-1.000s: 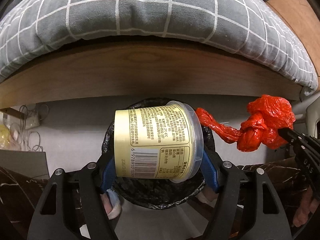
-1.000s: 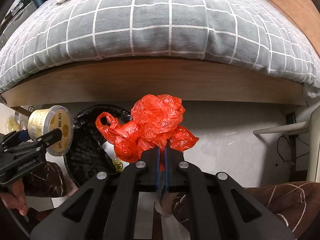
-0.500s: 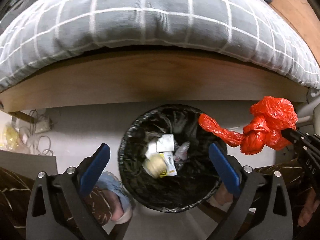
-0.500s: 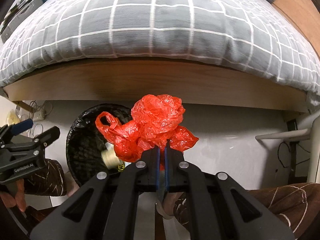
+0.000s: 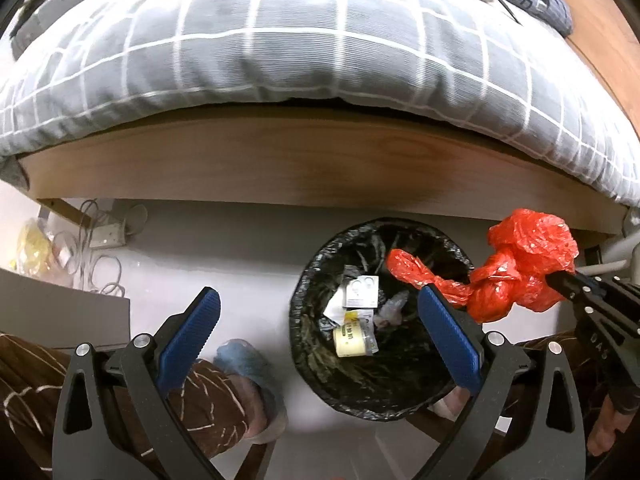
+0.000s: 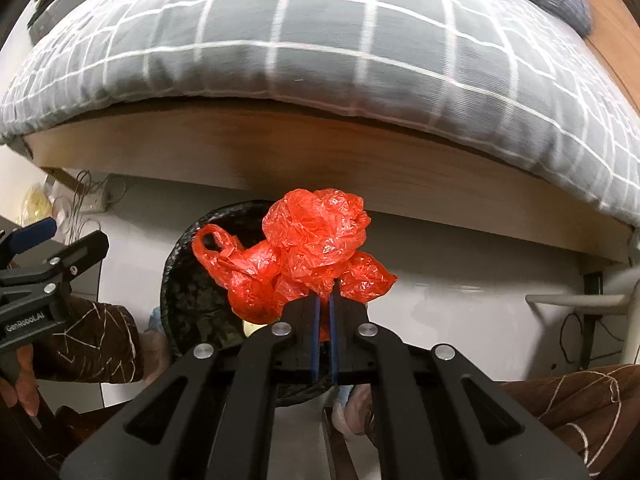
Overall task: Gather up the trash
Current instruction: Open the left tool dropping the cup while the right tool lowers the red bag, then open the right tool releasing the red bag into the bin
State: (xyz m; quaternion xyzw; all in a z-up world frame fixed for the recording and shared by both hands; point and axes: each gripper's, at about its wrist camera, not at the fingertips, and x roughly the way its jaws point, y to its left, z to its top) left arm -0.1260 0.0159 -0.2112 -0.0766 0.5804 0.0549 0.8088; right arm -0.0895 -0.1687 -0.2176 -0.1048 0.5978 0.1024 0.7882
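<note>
Red plastic bag pinched tight in our right hand-held gripper; bin sits lower left of it, left hand-held gripper wide open, empty.

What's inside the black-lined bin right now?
Inside the bin: a yellow tub, a blister pack and crumpled wrappers. The red bag and left gripper finger cover its right side.

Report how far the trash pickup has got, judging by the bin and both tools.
Done: the yellow tub and some wrappers lie in the black-lined bin, and the left tool is open and empty. In hand: the right tool is clamped on the crumpled red bag, held beside the bin. Left: dropping that bag in.
</note>
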